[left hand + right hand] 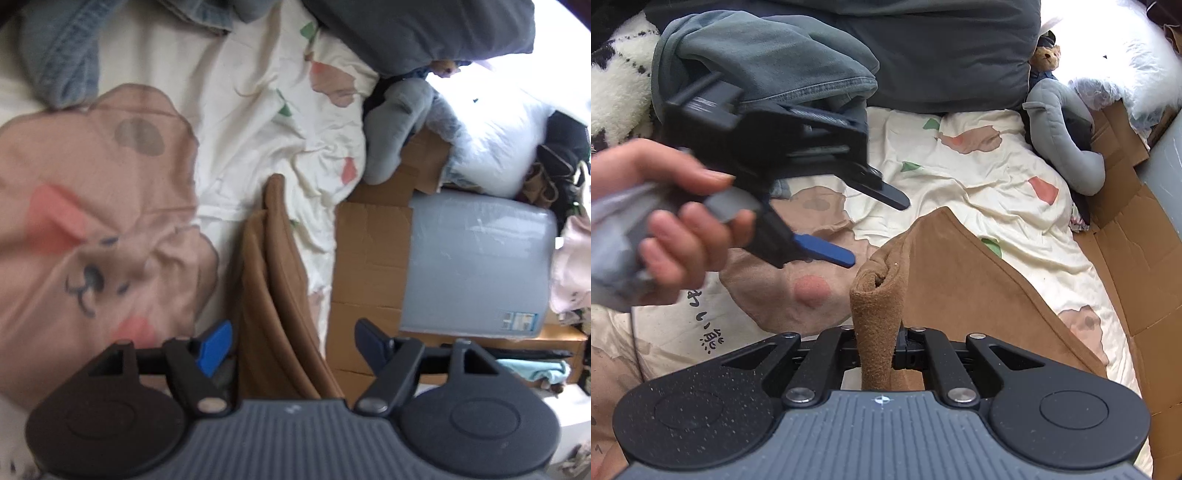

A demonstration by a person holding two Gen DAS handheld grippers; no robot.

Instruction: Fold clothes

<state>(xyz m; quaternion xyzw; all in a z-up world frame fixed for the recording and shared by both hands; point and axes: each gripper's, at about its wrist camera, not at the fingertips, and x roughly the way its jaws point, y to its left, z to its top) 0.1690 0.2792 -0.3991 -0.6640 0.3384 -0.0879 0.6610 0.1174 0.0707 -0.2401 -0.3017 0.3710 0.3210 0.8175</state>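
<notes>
Two hand-held grippers work one brown garment (960, 280): my right hand-held gripper (882, 349) is clamped on a bunched edge of it, lifted over the bed (960, 177), while my left hand-held gripper (293, 341) stands wide apart with cloth between its fingers, unpinched. If my right grip slackens, the thick roll could slide out and the fold collapse (suede-like cloth looks slippery). Cardboard (1145, 251) crowds the bed's right edge; open quilt lies ahead and leftward.
</notes>
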